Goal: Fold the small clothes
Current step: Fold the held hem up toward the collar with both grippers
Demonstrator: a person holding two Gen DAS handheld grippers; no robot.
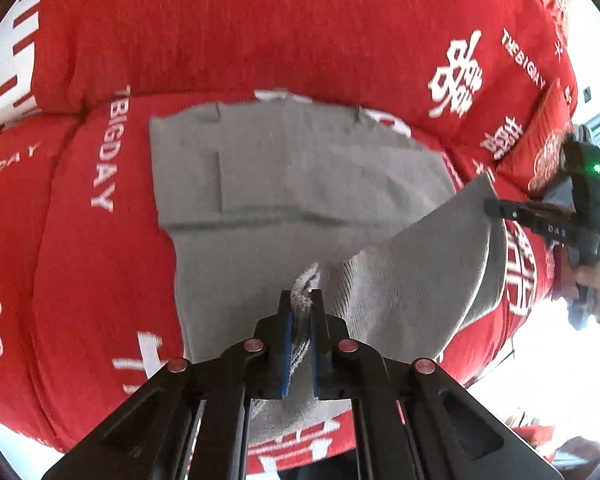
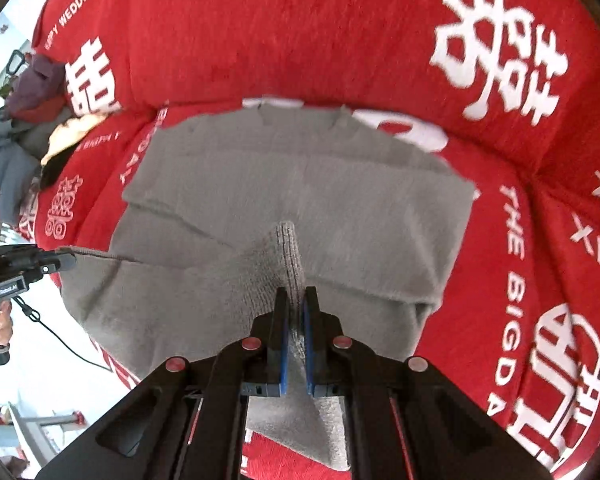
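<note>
Fingers point(image 1: 323, 316) of both grippers pinch grey garment point(image 1: 284, 168) over red sofa cover point(image 1: 260, 32)

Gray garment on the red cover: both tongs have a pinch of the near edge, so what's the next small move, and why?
Probably carry both pinches up and toward the far edge together. The left tongs and right tongs are each shut on the gray garment, whose near edge is lifted while the far half lies flat on the red cover. Moving evenly should keep the fold straight.
</note>
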